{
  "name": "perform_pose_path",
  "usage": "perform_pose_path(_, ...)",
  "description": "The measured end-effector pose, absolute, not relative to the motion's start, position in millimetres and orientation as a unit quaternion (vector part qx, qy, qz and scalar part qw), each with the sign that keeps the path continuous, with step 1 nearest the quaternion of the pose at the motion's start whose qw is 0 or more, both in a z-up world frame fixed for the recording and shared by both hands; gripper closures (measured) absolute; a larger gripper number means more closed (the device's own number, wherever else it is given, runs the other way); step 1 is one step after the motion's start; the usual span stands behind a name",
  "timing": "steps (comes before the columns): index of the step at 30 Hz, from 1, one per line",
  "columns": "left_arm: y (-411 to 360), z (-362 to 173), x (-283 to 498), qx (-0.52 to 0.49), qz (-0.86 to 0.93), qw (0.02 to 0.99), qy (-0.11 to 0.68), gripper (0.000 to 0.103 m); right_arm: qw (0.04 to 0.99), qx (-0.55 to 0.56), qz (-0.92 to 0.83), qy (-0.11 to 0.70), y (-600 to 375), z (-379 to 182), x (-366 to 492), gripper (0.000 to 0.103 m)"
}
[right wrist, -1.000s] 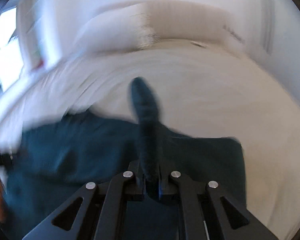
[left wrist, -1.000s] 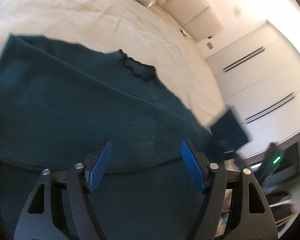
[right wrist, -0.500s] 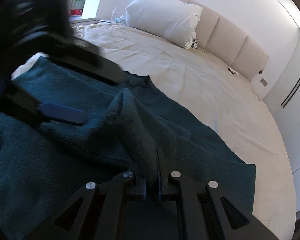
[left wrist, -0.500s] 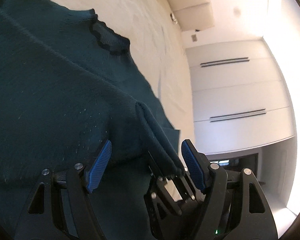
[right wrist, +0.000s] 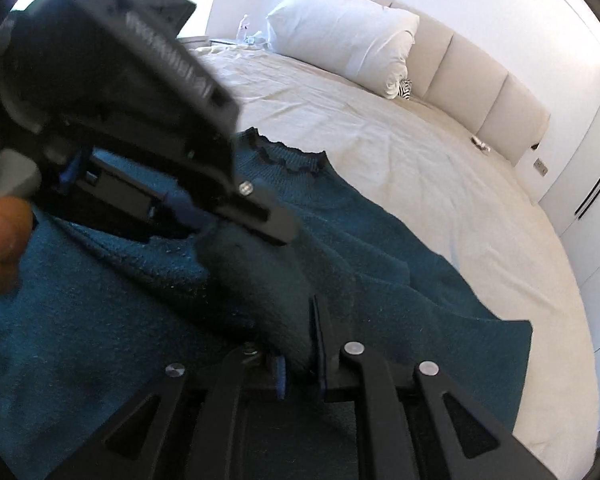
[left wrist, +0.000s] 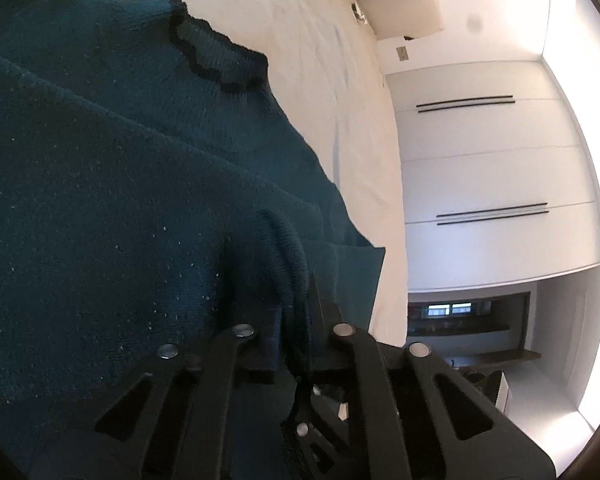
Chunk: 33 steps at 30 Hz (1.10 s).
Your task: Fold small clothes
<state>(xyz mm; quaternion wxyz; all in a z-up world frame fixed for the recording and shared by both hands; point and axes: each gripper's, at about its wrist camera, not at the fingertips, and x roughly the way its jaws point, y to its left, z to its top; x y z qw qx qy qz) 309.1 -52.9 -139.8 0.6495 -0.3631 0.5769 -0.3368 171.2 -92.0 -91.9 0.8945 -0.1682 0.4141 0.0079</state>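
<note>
Both grippers are clamped on the same dark teal sweater (left wrist: 100, 200), which lies spread on the cream bedsheet (left wrist: 332, 40). Seen from its own camera, the left gripper (left wrist: 296, 320) has its jaws closed together on a rolled, ribbed edge of knit that rises straight out from between them. Ahead and to the left of those jaws sits the frilled, dark-trimmed collar (left wrist: 220, 60); to their right the sweater ends and the sheet begins. The right gripper (right wrist: 300, 360) likewise pinches a thick fold of the sweater between its closed jaws, the fold bulging forward from them. Just beyond that fold, up and left, the left gripper's body bites the same ridge of cloth. Far ahead of the jaws a white pillow (right wrist: 340, 36) leans against the padded headboard (right wrist: 480, 92).
</note>
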Motion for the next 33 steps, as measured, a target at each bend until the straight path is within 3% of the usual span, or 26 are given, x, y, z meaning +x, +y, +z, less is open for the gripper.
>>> perform_pose_path(1, -50, -139, 310, -0.363, -0.333, 0.655, 0.573, 0.096, 0.897, -0.154, 0.014, 0.415, -95, -90, 169, 0.074)
perform_pose_path(3, -35, -129, 305, -0.361, -0.329, 0.667, 0.563, 0.096, 0.908, -0.087, 0.024, 0.41, -113, -77, 157, 0.045)
perform_pose_path(6, -17, -111, 308, -0.343, -0.322, 0.693, 0.545, 0.097, 0.919, 0.09, 0.045, 0.381, -166, -59, 130, 0.038)
perform_pose_path(13, 42, -96, 312, -0.334, -0.287, 0.73, 0.523, 0.097, 0.827, 0.474, -0.031, 0.301, -318, -88, 66, 0.035)
perform_pose_path(15, 59, -99, 314, -0.334, -0.272, 0.733, 0.527, 0.097, 0.795, 0.539, -0.042, 0.275, -343, -98, 55, 0.035)
perform_pose_path(25, 106, -118, 302, -0.333, -0.233, 0.742, 0.534, 0.097, 0.76, 0.573, 0.016, 0.306, -327, -102, 99, 0.035)
perform_pose_path(33, 123, -103, 291, -0.33, -0.221, 0.748, 0.531, 0.097, 0.729, 0.598, 0.021, 0.333, -314, -127, 103, 0.035)
